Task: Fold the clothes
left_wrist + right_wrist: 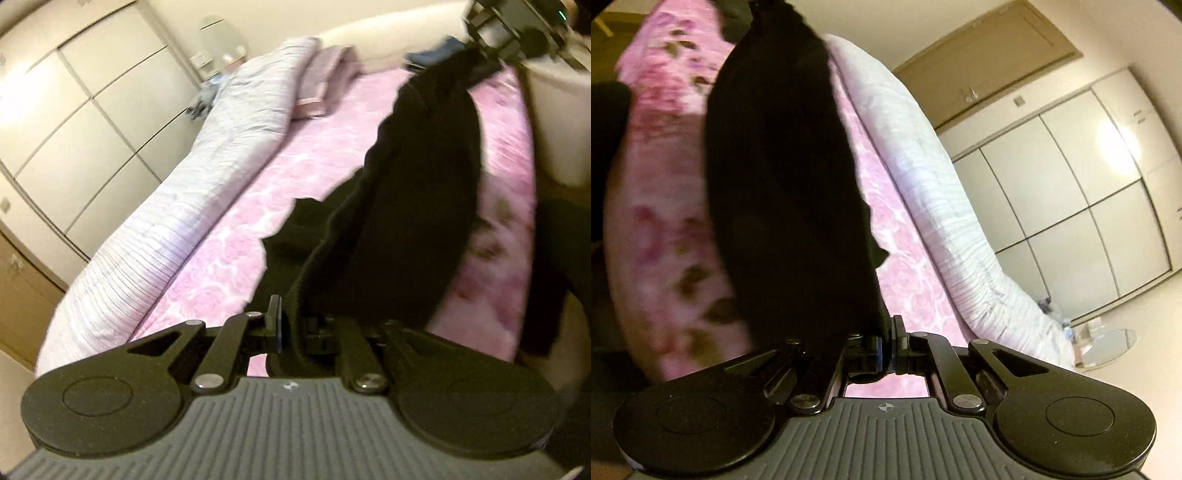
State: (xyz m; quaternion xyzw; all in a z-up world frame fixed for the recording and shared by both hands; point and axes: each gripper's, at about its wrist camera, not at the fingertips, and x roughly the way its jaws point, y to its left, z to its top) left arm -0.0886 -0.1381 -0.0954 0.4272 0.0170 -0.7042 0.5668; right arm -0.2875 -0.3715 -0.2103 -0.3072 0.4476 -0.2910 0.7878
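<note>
Above a bed (325, 155) covered in a pink rose-patterned sheet (240, 236), you hold a black ribbed garment (417, 206) stretched in the air between your two grippers. Your left gripper (291, 328) has its jaws nearly closed, pinching one edge of the dark knit fabric, which runs up and away from the jaws toward your right gripper (517, 33), seen at the top right corner of the left wrist view with the other end of the cloth gathered beneath it. From the right wrist view, your right gripper (886, 350) has its jaws fully closed on the black ribbed garment (783, 177), which rises from the jaws as a broad dark band toward the top of the frame, hanging clear of the sheet. Along the far side of the bed lies a long rolled white quilt (177, 206) with fine stripes, and near the bed's head a folded lilac blanket (328, 81) rests just beside it. Beyond the bed stands a cream wardrobe (74, 122) with panelled doors, and in the right wrist view a brown door (990, 62) shows beside it. Both views are blurred.
</note>
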